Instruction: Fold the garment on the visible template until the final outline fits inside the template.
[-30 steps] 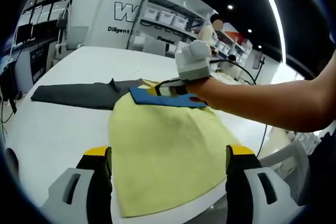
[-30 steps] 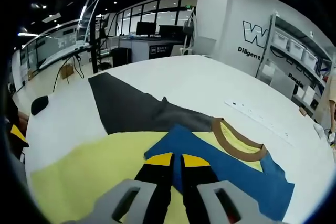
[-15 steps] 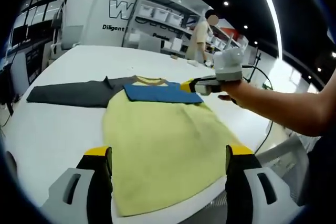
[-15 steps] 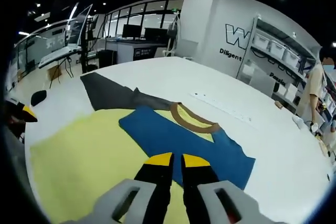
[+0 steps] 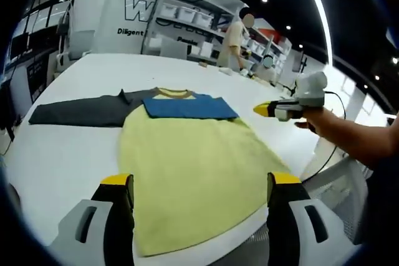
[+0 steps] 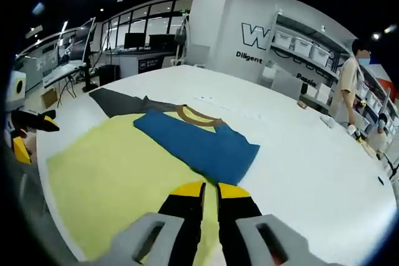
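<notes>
A yellow T-shirt with a brown collar [image 5: 187,160] lies flat on the white bench [image 5: 62,147], with its hem close to the near edge. One blue sleeve [image 5: 187,108] is folded over the upper part of the shirt, just below the collar. The other sleeve, dark grey [image 5: 81,111], lies stretched out flat on the bench to the side. I cannot make out any template outline under the garment.

In the left gripper view, the left hand-held gripper [image 5: 198,197] hovers over the hem of the shirt with its two jaws wide apart and nothing between them. The right hand-held gripper [image 5: 265,109] shows at the right side of this view, held by a person's hand [image 5: 318,119] above the bench beside the shirt. In the right gripper view its yellow-tipped jaws stand close together, with only a thin slit between them, over the edge of the yellow cloth; I see nothing clamped in them.
</notes>
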